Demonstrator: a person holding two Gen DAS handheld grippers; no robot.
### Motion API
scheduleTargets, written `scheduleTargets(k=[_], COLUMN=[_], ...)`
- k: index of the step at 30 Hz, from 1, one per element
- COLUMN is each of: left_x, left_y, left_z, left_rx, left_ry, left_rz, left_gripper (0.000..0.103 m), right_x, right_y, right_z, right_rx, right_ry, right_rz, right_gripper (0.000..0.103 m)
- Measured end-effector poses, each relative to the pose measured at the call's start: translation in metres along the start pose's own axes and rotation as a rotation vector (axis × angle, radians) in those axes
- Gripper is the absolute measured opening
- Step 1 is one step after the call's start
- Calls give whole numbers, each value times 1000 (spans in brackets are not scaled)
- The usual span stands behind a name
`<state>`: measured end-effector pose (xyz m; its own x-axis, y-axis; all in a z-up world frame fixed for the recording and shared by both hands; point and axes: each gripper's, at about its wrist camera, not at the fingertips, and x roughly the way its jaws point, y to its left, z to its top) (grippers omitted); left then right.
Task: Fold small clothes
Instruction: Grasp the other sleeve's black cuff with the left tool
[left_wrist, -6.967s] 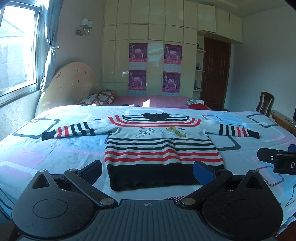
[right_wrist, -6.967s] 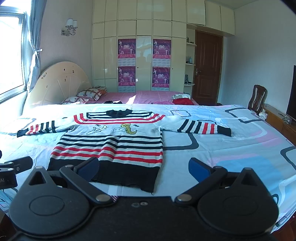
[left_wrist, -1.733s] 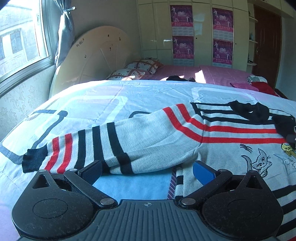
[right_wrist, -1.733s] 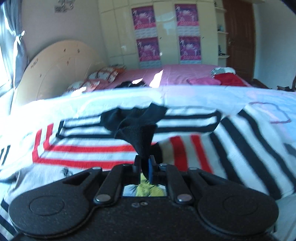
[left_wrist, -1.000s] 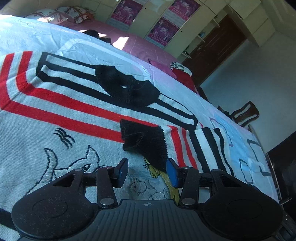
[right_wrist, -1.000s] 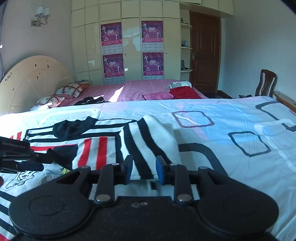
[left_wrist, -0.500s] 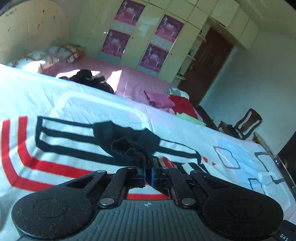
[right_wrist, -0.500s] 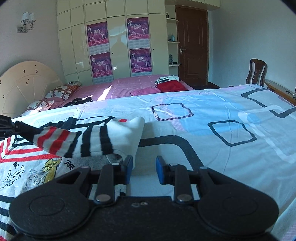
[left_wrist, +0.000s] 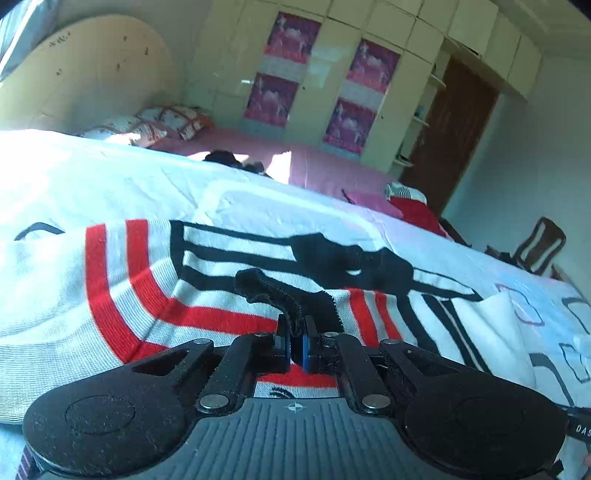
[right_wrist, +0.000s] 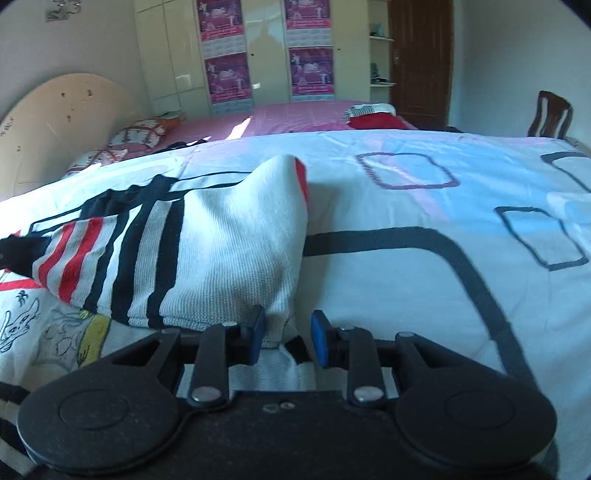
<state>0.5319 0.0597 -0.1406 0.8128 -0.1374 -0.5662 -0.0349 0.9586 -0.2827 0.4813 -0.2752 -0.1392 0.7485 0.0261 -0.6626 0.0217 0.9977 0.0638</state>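
A small striped sweater (left_wrist: 155, 288) in white, red and black lies flat on the bed, its black collar (left_wrist: 354, 258) at the far side. Its right sleeve is folded across the chest. My left gripper (left_wrist: 294, 345) is shut on that sleeve's black cuff (left_wrist: 291, 295) and holds it just above the chest. In the right wrist view the folded sleeve (right_wrist: 221, 251) bulges at the shoulder, and my right gripper (right_wrist: 286, 341) is partly open at the sweater's edge by the armpit, holding nothing.
The bed sheet (right_wrist: 424, 266) is white-blue with black and purple outlines. A pink bed (left_wrist: 325, 166) with pillows and red clothes lies beyond. A wooden chair (right_wrist: 550, 114) and a brown door (right_wrist: 421, 59) stand at the right, wardrobes with posters behind.
My left gripper, shut on the sleeve cuff, has lowered and carried it leftward over the chest. My right gripper has moved in close to the sleeve fold and stays partly open.
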Motion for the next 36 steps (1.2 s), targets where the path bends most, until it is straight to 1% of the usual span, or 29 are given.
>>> scheduleTargets(k=[2, 4, 5, 8, 10, 11, 12, 13, 14, 15, 16, 18, 19, 20, 21, 22, 23, 25, 27, 29, 31, 32, 33, 34, 35, 36], left_x=[5, 14, 16, 16, 17, 16, 14, 11, 8, 7, 7, 1, -4, -10, -18, -22, -23, -19, -7, 13, 34, 46, 52, 51, 47, 40], left_y=[-1, 3, 6, 8, 5, 3, 3, 4, 4, 4, 4, 9, 12, 14, 16, 17, 17, 10, -8, -24, -32, -33, -32, -31, -32, -33], left_z=[-3, -9, -12, -12, -16, -17, -18, -20, -21, -23, -26, -25, -23, -20, -18, -14, -8, 1, 6, 6, 2, -2, -6, -8, -5, -3], left_rx=[38, 53, 47, 31, 35, 38, 28, 14, 11, 16, 27, 9, -8, -12, -6, -1, -1, 12, 73, 131, 159, 173, 191, 194, 182, 177], left_ry=[48, 109, 114, 112, 101, 93, 83, 72, 66, 66, 72, 71, 66, 47, 10, -18, -36, -55, -60, -41, 3, 47, 46, 30, 41, 43], left_rz=[17, 20, 15, 8, 13, 19, 22, 27, 40, 50, 60, 57, 68, 97, 133, 149, 144, 103, 53, 18, 29, 50, 64, 65, 67, 73], left_gripper=[5, 5, 5, 5, 5, 5, 5, 5, 5, 5, 5, 5, 13, 31, 38, 40, 40, 40, 40, 40, 40, 40, 40, 40, 40, 40], right_x=[0, -2, -4, -10, -6, 0, 9, 20, 22, 24, 27, 24, 17, 10, 6, 3, 5, 15, 29, 50, 72, 84, 100, 105, 106, 102], right_y=[6, 5, 4, -1, -2, -1, 0, 0, -3, -4, -7, -22, -29, -32, -34, -35, -35, -32, -28, -20, -16, -16, -15, -18, -21, -23], right_z=[0, 3, 5, 14, 21, 23, 23, 21, 19, 20, 20, 20, 23, 26, 30, 35, 42, 57, 68, 79, 86, 88, 89, 88, 91, 94], right_rx=[-30, -22, -15, -7, -11, -27, -52, -73, -75, -82, -87, -23, 12, 25, 22, 17, 15, 0, -22, -62, -93, -105, -113, -106, -91, -75], right_ry=[-4, -2, -10, -61, -78, -62, -33, 2, -10, 2, 34, 31, 6, -31, -61, -85, -98, -113, -130, -131, -114, -88, -28, -31, -16, -5], right_rz=[-13, -8, -8, -24, -15, -15, -32, -60, -69, -96, -118, -65, -38, -23, -19, -10, 3, 28, 61, 86, 99, 78, 30, 9, 2, 4], right_gripper=[27, 27, 26, 24, 22, 21, 15, 14, 15, 13, 9, 10, 10, 13, 14, 14, 14, 14, 14, 14, 13, 11, 12, 15, 20, 17])
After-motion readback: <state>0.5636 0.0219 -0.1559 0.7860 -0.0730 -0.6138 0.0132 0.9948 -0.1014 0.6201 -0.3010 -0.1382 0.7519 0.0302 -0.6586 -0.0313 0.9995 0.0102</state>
